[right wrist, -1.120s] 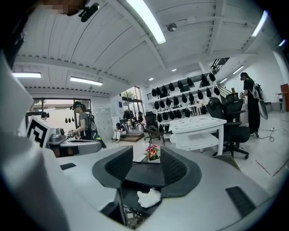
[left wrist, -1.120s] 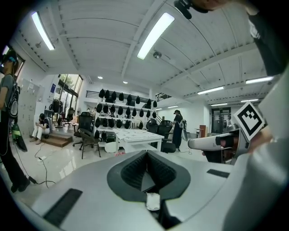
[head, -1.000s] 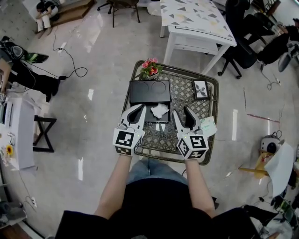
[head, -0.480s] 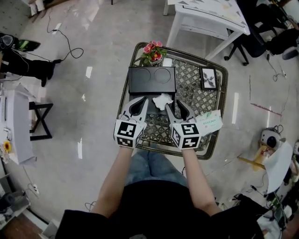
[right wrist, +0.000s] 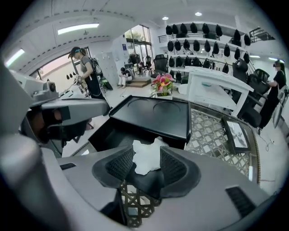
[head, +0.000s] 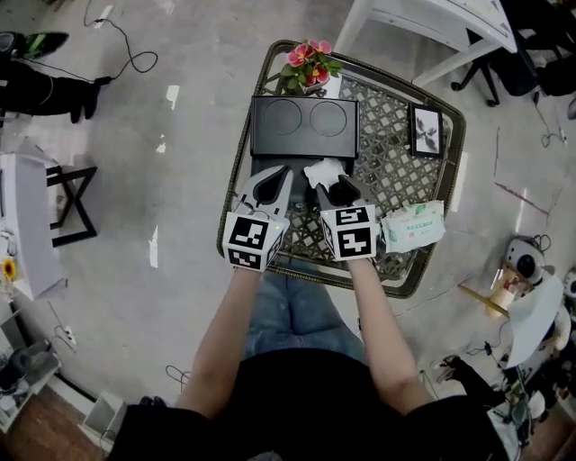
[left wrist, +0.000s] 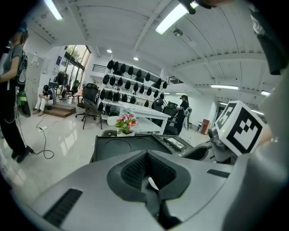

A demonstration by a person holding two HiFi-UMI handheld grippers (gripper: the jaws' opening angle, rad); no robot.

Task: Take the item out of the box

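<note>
A black box (head: 303,127) stands on the lattice table (head: 393,185) with its lid (right wrist: 153,114) raised. A white crumpled tissue (head: 324,170) sticks out at the box's near edge. My right gripper (head: 341,188) is right at it. In the right gripper view the tissue (right wrist: 145,154) fills the gap between the two dark pads, and the right gripper (right wrist: 145,166) stands open around it. My left gripper (head: 270,185) rests at the box's near left corner. In its own view the left gripper (left wrist: 146,170) is shut, with only a thin white sliver showing behind the pads.
A flower pot (head: 309,63) stands behind the box. A framed picture (head: 426,131) lies at the right of the table and a green wipes pack (head: 413,226) at the near right. A white table (head: 450,22) stands beyond. A person (right wrist: 86,67) stands at the far left.
Both grippers moved forward to the box's near edge. The right gripper shifted left, away from the wipes pack, and now has the tissue between its pads.
</note>
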